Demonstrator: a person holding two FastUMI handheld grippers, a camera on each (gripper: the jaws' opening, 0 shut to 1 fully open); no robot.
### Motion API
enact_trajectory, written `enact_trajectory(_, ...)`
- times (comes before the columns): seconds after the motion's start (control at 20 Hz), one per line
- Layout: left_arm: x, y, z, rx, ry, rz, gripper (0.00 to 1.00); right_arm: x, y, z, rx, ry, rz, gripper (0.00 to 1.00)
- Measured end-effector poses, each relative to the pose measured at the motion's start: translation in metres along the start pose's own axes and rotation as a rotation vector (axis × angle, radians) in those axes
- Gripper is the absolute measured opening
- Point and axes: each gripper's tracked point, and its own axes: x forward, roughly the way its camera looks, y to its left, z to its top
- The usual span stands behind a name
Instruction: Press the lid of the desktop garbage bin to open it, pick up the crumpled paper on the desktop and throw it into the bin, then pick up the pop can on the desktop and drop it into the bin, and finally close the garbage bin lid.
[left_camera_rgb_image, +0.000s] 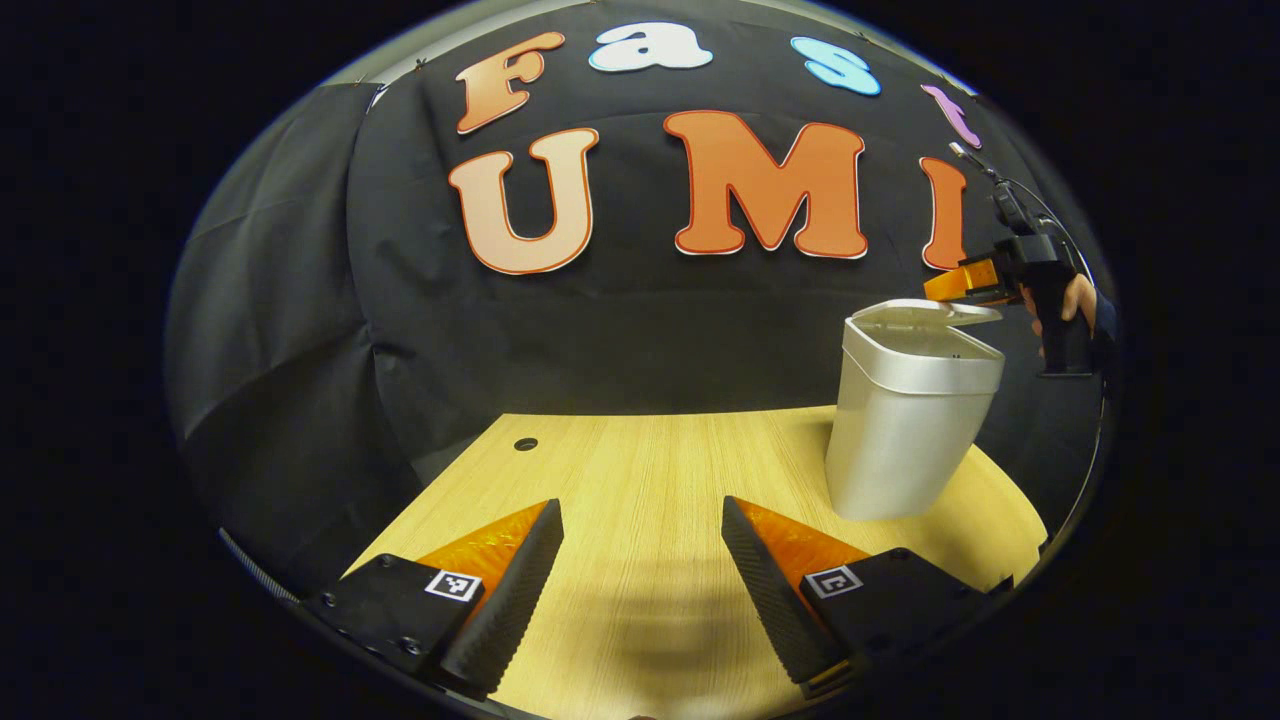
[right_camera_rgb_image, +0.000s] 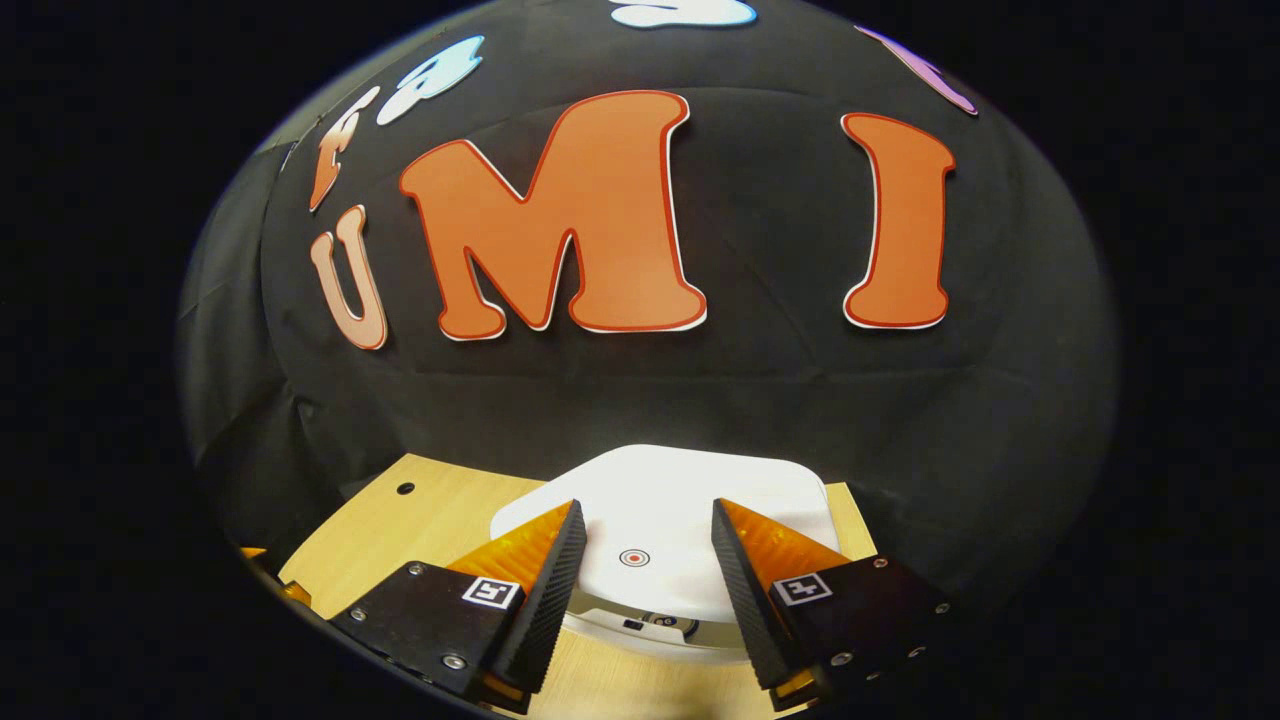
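Standing on the wooden desktop (left_camera_rgb_image: 650, 470) toward its right side, the white garbage bin (left_camera_rgb_image: 900, 440) is the largest thing, and its lid (left_camera_rgb_image: 925, 315) looks slightly lifted at the near edge in the left gripper view, with a thin gap under it; in the right gripper view a dark slit shows below the same lid (right_camera_rgb_image: 680, 490), so I judge it is not fully latched. This fits two stages: the lid is just being pressed to open, or it is being pushed down to close after the trash has gone in. In both cases a good press goes straight down near the small round mark (right_camera_rgb_image: 634, 557) on the lid, slowly, without sliding, so the light bin does not tip or shift. The right gripper (right_camera_rgb_image: 640, 560) hovers just over the lid with its jaws wide apart and holding nothing; seen from the left side, this right gripper (left_camera_rgb_image: 965, 283) sits at the lid's far edge, with a hand (left_camera_rgb_image: 1075, 300) on its handle. The left gripper (left_camera_rgb_image: 642, 560) hangs over bare wood, jaws wide and empty. I cannot make out any crumpled paper or pop can on the visible desktop, and the inside of the bin is hidden, so whether they lie inside I cannot tell. Whether any finger touches the lid is also unclear.
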Motion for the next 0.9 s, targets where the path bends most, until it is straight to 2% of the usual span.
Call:
enact_trajectory(0.5, 0.007, -0.018, 0.011, -0.009, -0.009, -0.023, 1.00, -0.015, 0.004, -0.030, -0.050, 0.030, 0.000, 0.77)
enact_trajectory(0.9, 0.031, -0.010, 0.026, 0.034, -0.031, -0.087, 1.00, -0.013, -0.004, -0.044, -0.018, 0.051, -0.095, 0.62)
